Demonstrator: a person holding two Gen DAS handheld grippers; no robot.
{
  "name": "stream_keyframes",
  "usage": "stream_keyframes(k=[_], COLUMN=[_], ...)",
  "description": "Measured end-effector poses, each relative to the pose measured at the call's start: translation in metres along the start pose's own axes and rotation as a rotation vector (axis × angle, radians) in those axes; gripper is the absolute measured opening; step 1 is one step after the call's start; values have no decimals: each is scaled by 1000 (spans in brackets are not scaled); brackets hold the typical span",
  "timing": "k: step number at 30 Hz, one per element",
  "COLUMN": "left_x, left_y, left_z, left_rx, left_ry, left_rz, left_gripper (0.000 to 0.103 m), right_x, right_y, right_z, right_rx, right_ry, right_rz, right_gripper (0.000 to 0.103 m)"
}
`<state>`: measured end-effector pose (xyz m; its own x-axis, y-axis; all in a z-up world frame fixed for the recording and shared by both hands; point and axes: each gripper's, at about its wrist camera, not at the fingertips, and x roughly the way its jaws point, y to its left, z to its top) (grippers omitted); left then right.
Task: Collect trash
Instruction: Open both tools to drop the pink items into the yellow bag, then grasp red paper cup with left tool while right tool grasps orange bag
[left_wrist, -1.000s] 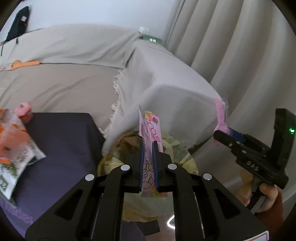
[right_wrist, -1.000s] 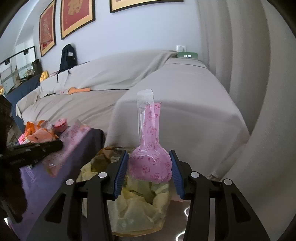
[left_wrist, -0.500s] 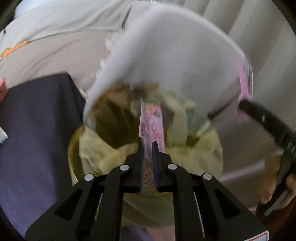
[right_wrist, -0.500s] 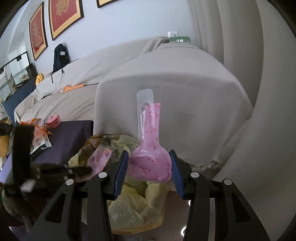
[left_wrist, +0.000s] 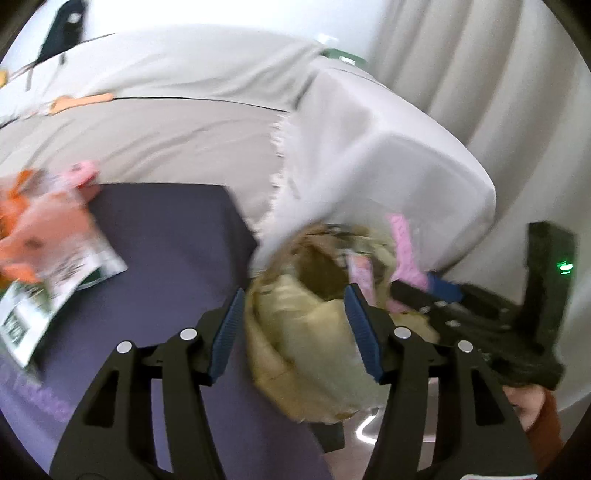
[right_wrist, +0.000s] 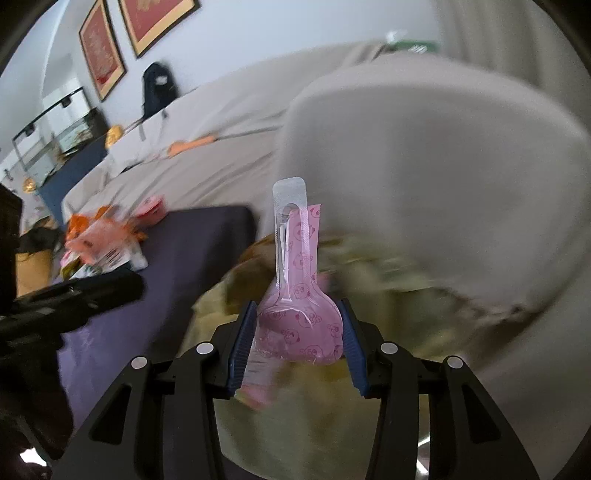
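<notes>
The left gripper (left_wrist: 293, 328) stands wide open and empty, low in its frame, over the bag-lined trash bin (left_wrist: 314, 332); a pink wrapper (left_wrist: 360, 273) lies inside near the far rim. The right gripper (right_wrist: 297, 336) is closed on the bowl of a wrapped pink plastic spoon (right_wrist: 295, 295), handle pointing up at frame centre, just above the bin's yellow liner (right_wrist: 332, 398). To drop it cleanly, I judge it should centre over the opening before parting its jaws. More snack packets (left_wrist: 48, 258) wait on the dark tabletop (left_wrist: 166, 240) at left.
</notes>
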<state>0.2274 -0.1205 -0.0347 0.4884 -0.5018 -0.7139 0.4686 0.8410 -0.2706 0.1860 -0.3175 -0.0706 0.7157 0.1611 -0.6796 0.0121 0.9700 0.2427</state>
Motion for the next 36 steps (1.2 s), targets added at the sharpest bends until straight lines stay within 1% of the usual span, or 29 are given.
stream_keyframes(k=[3,5,8,11,15,17,18,19,23,24,26,29,31,34,36], left_x=[-25,-43,-67,-88,-107,-113,-115,-121,-137,-141,-149,-159,-164,-174,-177], left_y=[22,36,55,73,94,106,110,117,143,149,163,184,196,215,221], left_z=[-8,-14,-22,-31,-38,-42,-43,-46,-53,-55,-60,-66,-68,-73,-74], left_rx=[-13,-4,3,5,-14,-36,-46,-62,-107,-117,-140,-176,-204,-241,-252], left_ry=[-20,-49,-91,-133,-170,-180,-183,-189,-211,-217,-233,-255,-266,-293,-307], left_rz=[40,84,124,152,164,173,178,186,223,230,246,266,274,265,250], left_gripper=[54,57,60,61,63,63,63,63,63,63,63,63,63,63,64], right_x=[33,50,57,53,44,38,35,30,12,7,-3,-16,-17,-17,-13], right_y=[12,16,18,17,19,23,23,25,30,32,38,56,74,100,112], right_z=[-9,-19,-32,-40,-43,-42,-42,-40,-32,-29,-22,-11,-6,-3,-3], right_rx=[6,13,9,22,19,14,11,6,7,5,-1,-43,-98,-174,-192], right_ry=[97,165,212,224,220,211,205,185,129,115,81,13,13,4,0], right_rz=[-1,-10,-36,-57,-64,-33,-31,-38,-59,-62,-43,-7,-2,-24,-41], right_gripper=[43,43,43,43,44,49,57,59,62,65,66,70,70,70,70])
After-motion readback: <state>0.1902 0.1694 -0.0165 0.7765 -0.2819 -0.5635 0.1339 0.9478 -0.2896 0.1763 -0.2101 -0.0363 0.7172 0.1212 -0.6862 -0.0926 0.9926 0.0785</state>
